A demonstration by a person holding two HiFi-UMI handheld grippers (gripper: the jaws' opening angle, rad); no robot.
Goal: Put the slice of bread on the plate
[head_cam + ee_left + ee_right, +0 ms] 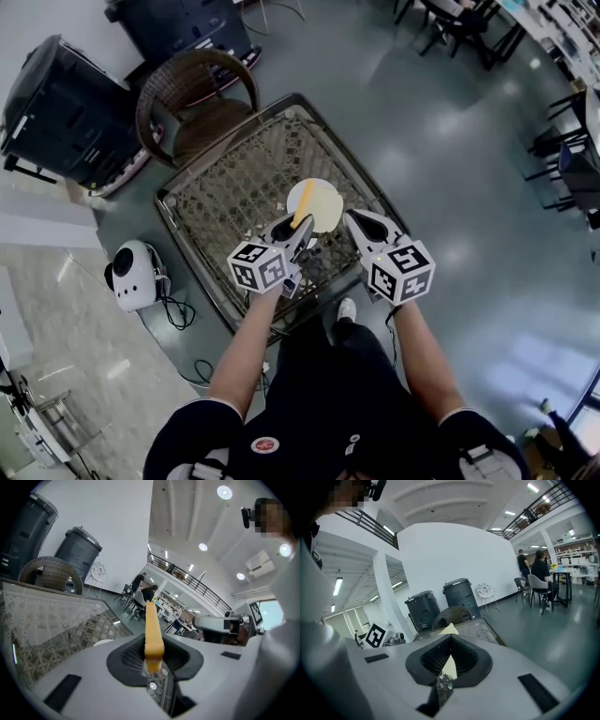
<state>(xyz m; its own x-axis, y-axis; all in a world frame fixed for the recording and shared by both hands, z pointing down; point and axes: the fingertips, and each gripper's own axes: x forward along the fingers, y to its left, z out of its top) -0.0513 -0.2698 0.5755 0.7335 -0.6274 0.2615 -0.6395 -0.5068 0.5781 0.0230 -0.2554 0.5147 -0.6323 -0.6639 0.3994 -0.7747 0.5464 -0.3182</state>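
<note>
Left gripper (298, 230): jaws clamped on the slice of bread (153, 630), pads pressing both faces. The slice is held edge-on, its yellow-orange crust running forward and upward out of the jaws. In the head view the slice shows as an orange strip across the left part of the plate (323, 208); contact with the plate cannot be confirmed. The left gripper view shows a piece of the plate's pale rim low and to the left of the jaws, below the bread.

Right gripper (361, 225): jaws drawn together, no object gripped. It sits just beside the plate's right edge, level with the left gripper.

The cream plate rests near the middle of a square woven rattan table (225, 187). A wicker chair (192, 103) stands at the table's far side, dark bins (461, 597) behind it. A white device (134, 275) with a cable lies on the floor left of the table
</note>
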